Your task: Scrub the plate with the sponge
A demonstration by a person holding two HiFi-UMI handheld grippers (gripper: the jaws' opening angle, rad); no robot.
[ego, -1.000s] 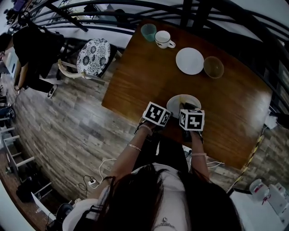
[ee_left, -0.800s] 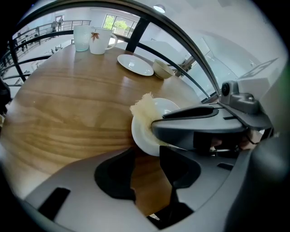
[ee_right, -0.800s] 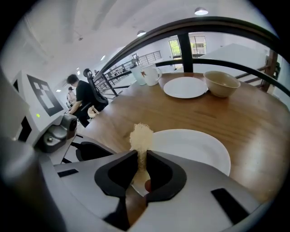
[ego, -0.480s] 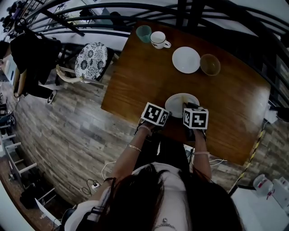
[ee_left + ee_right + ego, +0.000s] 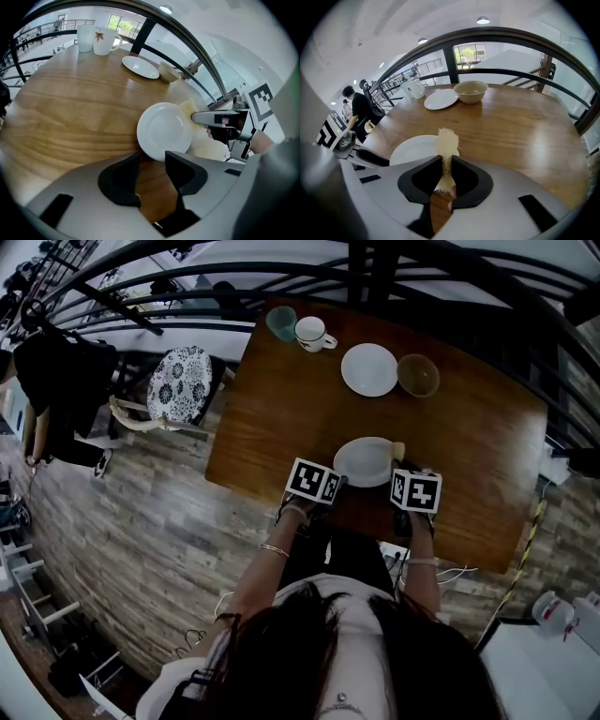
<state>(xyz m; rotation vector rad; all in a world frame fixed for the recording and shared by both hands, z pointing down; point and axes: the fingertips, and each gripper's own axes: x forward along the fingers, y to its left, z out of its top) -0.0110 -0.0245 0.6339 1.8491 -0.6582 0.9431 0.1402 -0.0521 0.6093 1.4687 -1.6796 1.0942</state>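
Table (image 5: 469,427) of brown wood takes up most of the head view, with plank flooring (image 5: 122,521) below its near edge and a chair with a patterned cushion (image 5: 183,376) off its left corner. Along the far side stand a teal cup (image 5: 280,322), a white mug (image 5: 314,333), a spare white plate (image 5: 369,369) and a bowl (image 5: 418,376), all well apart from the work.

The plate (image 5: 364,462) being scrubbed lies flat near the table's near edge, between the two grippers. The left gripper (image 5: 339,482) is at its near-left rim. In the left gripper view the jaws stand a little apart with bare wood showing in the gap and their tips right at the rim, not closed on it.

The right gripper (image 5: 399,467) is at the plate's right side, clenched on the sponge (image 5: 398,450). In the right gripper view this is a pale, fibrous tuft pinched between the pads, its free end sticking out past the jaws over the plate's right rim.
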